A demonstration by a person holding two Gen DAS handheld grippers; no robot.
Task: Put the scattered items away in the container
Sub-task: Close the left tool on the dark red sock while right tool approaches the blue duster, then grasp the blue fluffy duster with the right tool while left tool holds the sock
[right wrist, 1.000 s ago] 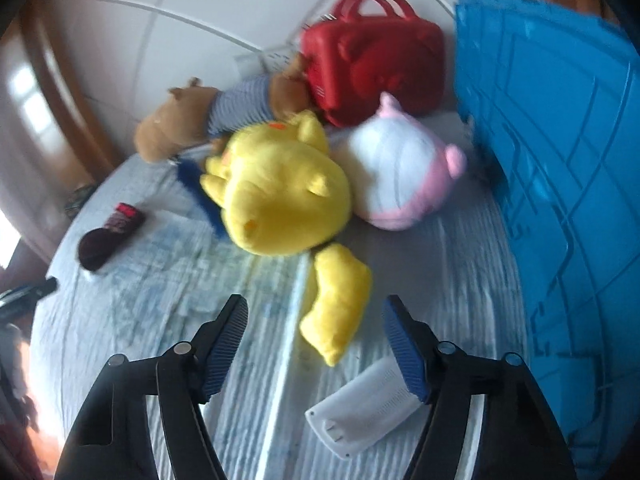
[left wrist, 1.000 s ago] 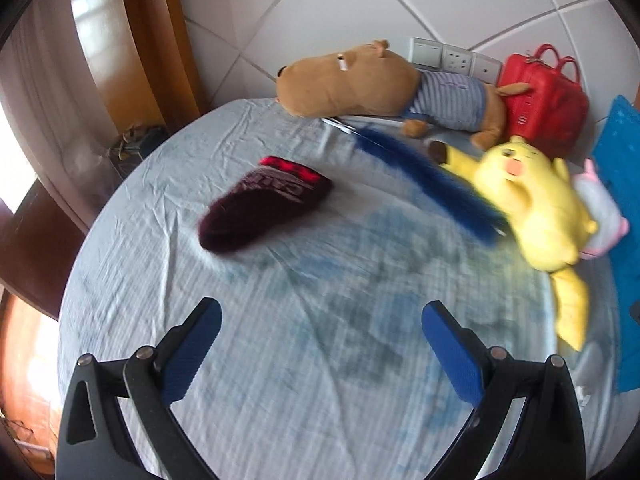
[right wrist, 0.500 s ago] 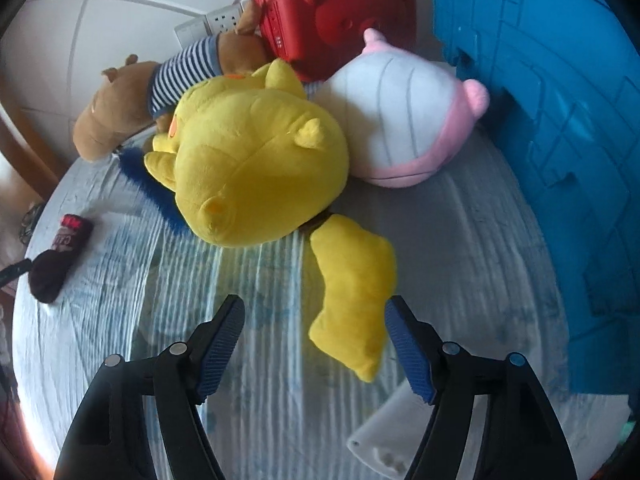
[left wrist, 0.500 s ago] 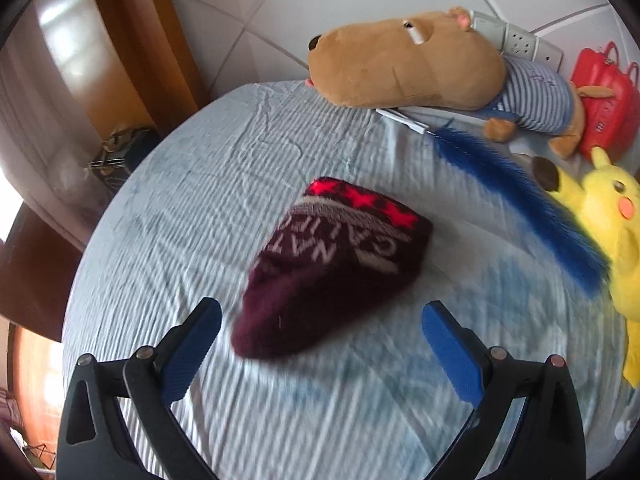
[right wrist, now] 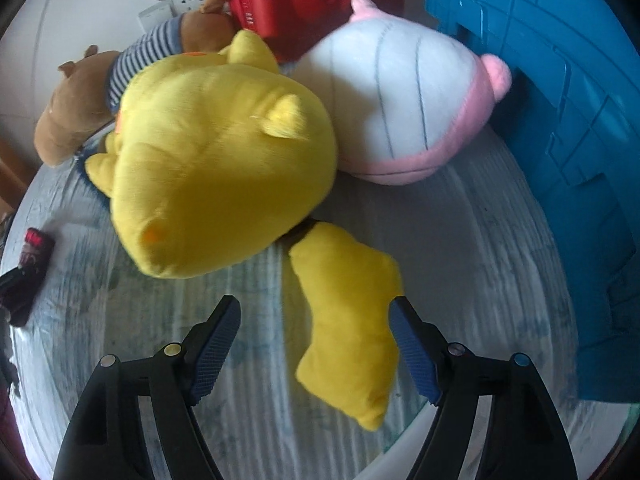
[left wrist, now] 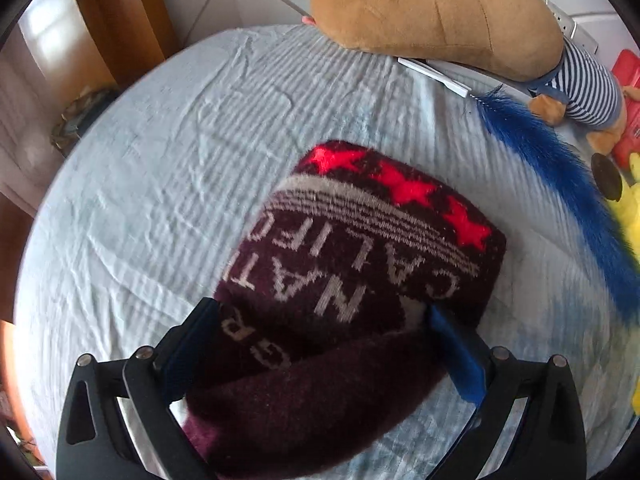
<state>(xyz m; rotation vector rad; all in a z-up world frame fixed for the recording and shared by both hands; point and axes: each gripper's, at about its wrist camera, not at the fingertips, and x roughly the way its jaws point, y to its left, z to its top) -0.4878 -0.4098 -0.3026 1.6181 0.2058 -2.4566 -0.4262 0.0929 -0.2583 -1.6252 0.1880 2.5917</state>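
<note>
While both grippers straddle their targets, nothing is clamped yet.
Left gripper [left wrist: 324, 312]: wide, fingers flanking the maroon knit hat [left wrist: 344, 292] on the sheet [left wrist: 160, 160].
Right gripper [right wrist: 314, 322]: wide around the yellow plush [right wrist: 224, 160]'s tail.
Container: blue crate [right wrist: 560, 120] at right, beyond.
Next: close, lift, carry to crate.

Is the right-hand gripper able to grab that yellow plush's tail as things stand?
Probably yes. The right gripper is open, and the yellow plush's tail already lies between its fingers on the bedsheet, with nothing covering it.
</note>
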